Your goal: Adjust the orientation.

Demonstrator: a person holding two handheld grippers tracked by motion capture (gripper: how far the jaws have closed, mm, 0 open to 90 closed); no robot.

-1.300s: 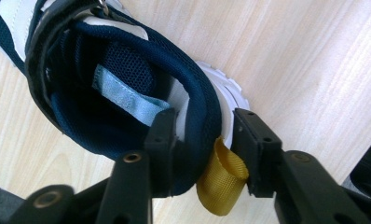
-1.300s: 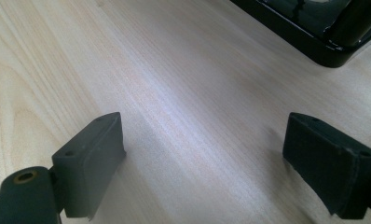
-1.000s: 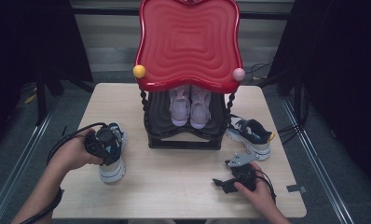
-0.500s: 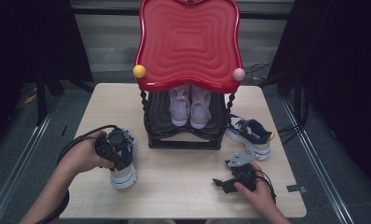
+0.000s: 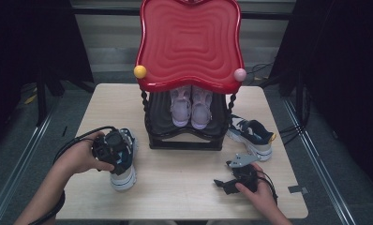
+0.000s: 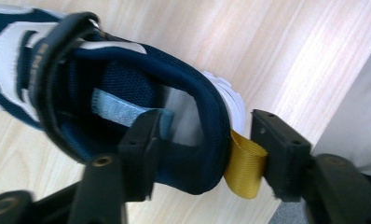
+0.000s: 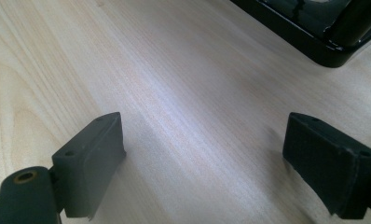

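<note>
A navy and white sneaker stands on the table's left, toe toward the front edge. My left gripper is over its heel. In the left gripper view my left gripper has one jaw inside the sneaker and the other outside by the yellow heel loop. Its jaws have just been opening, with the heel collar loose between them. My right gripper rests open near the front right, and the right gripper view shows the right gripper over bare wood.
A black shoe rack with a red wavy top stands mid-table and holds a pair of pink shoes. The matching navy sneaker lies right of the rack. The wooden table is bare in front of it.
The left hand and the sneaker have shifted a little to the right, toward the rack. The right hand and its gripper have stayed in place.
</note>
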